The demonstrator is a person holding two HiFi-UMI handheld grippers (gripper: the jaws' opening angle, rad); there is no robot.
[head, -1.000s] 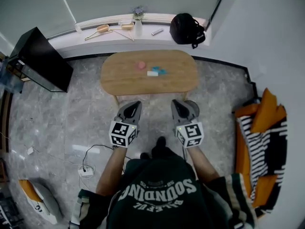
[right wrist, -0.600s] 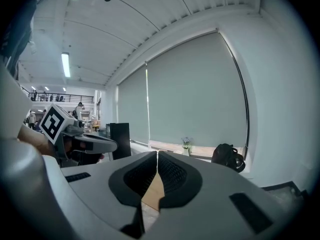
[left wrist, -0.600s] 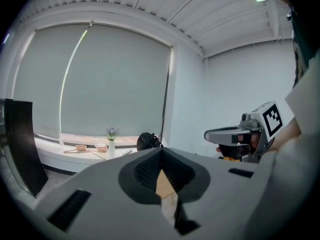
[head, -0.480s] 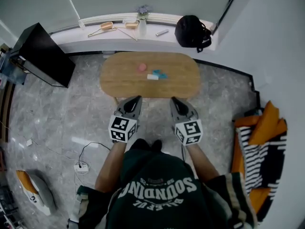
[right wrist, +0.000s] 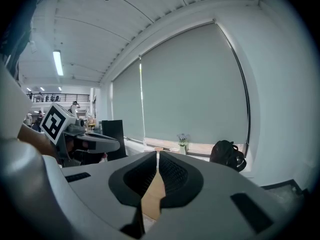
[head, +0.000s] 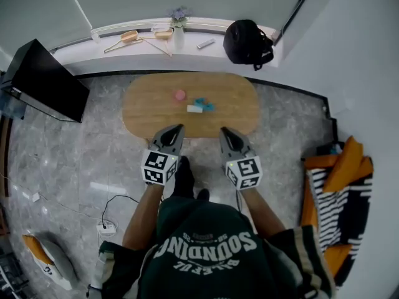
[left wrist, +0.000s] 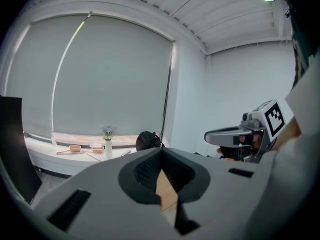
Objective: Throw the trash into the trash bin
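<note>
- Left gripper (head: 177, 129), right gripper (head: 224, 132): both tongs closed tip to tip, empty, at the near edge of the oval wooden table (head: 146, 114).
- Trash: pink scrap (head: 180, 95), white scrap (head: 194, 109) and blue scrap (head: 204, 104) at table centre.
- Bin: none visible.
- Risk: closed jaws would likely shove scraps away; the white and blue scraps lie close together, so one may slip.
- Surroundings: black backpack (head: 247, 40) on the sill at the top; power strip (head: 107, 227) with its cable, lower left, a trip hazard.

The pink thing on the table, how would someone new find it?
Find the oval wooden table in front of the white window ledge. Small scraps lie near its middle. The small round pink piece is farthest left, alone, while the white piece and the blue piece sit close together.
</note>
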